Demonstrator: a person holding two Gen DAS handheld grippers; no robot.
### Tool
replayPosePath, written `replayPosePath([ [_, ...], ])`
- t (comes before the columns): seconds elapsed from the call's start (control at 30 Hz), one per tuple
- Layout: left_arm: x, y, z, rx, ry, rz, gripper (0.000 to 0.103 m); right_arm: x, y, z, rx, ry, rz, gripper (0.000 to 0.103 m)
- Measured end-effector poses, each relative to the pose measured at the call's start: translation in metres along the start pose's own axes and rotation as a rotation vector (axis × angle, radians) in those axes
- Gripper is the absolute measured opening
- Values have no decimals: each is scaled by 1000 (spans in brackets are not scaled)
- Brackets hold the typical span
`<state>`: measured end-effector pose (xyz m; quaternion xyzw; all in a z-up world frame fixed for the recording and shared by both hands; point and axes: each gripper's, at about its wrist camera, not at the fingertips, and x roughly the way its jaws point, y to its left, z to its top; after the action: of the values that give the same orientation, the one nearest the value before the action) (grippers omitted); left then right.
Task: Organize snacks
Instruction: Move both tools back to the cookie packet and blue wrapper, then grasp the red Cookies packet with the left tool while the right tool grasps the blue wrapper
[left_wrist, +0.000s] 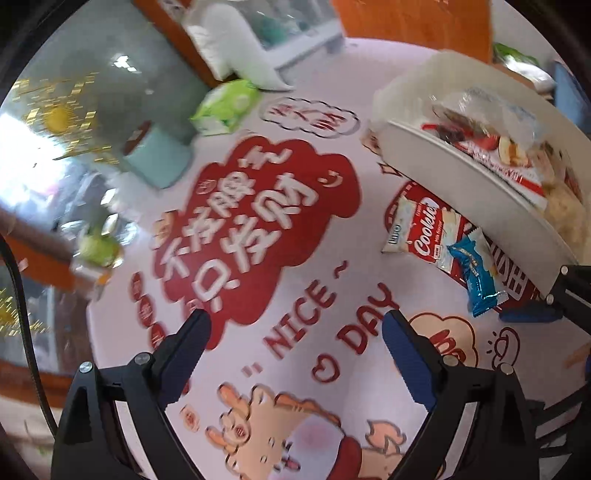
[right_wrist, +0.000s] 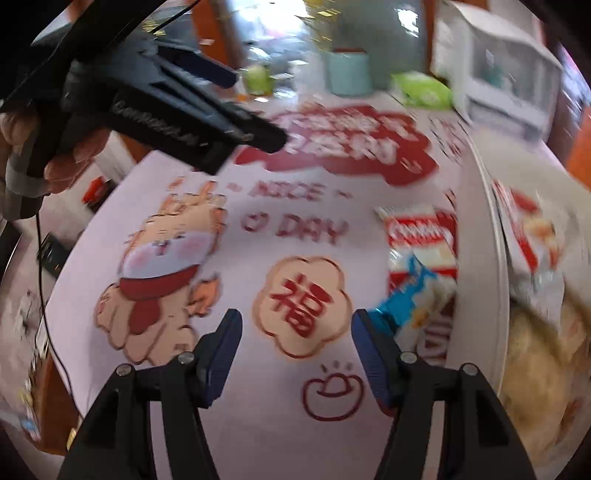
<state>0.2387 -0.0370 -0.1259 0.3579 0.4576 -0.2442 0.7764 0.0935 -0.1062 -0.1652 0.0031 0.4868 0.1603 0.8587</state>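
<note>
Leftward, left gripper (left_wrist: 295, 326) agape, empty, above the printed tablecloth (left_wrist: 258, 229). Further right, right gripper (right_wrist: 297, 332) likewise spread; blue packet (right_wrist: 410, 295) over cookie pack (right_wrist: 421, 236) beside white bin (right_wrist: 480, 295). Probably light, crinkly, slippery: best pinched at sealed end.

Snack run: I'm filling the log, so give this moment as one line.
left gripper: open, empty | right gripper: open, empty | cookie pack, blue pack: on table beside bin | bin: holds snacks
</note>
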Motion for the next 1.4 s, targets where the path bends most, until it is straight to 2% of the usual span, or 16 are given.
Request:
replayPosePath([
  [0.13,29,-15,15,66,3,-62,93,3,1,2,7,-19,-79,55],
  [0.3,62,-38,37,135,15,-140,93,9,-3,5,41,-15,-158,41],
  [0.4,74,-51,47,185,21,-187,93,12,-8,5,58,-1,-185,40],
  [0.5,81,-61,54,220,23,-235,93,18,-34,3,146,44,-256,42],
  [0.53,83,-62,55,224,25,-250,93,21,-54,0,225,81,-264,42],
  [0.6,88,-65,59,229,33,-296,93,22,-79,-8,330,114,-236,42],
  [0.63,91,-67,60,229,37,-313,93,16,-91,-11,372,89,-211,43],
  [0.7,99,-69,63,226,54,-348,93,14,-98,-11,392,110,-196,43],
  [0.9,126,-70,77,169,123,-427,96,7,-99,-5,466,64,-62,44],
  [0.97,132,-69,81,148,137,-415,103,9,-102,-1,505,56,-37,45],
  [1.07,134,-69,83,128,123,-408,102,14,-105,4,549,57,-26,45],
  [1.1,132,-67,83,119,104,-408,92,16,-106,5,558,61,-29,45],
  [1.13,130,-65,83,112,87,-409,72,18,-107,6,565,68,-36,45],
  [1.2,124,-55,82,68,76,-423,48,21,-108,8,571,81,-50,46],
  [1.3,126,-35,73,-36,90,-445,43,24,-107,11,563,81,-76,46],
  [1.4,116,-21,54,-95,70,-373,37,28,-103,20,556,94,-109,47],
])
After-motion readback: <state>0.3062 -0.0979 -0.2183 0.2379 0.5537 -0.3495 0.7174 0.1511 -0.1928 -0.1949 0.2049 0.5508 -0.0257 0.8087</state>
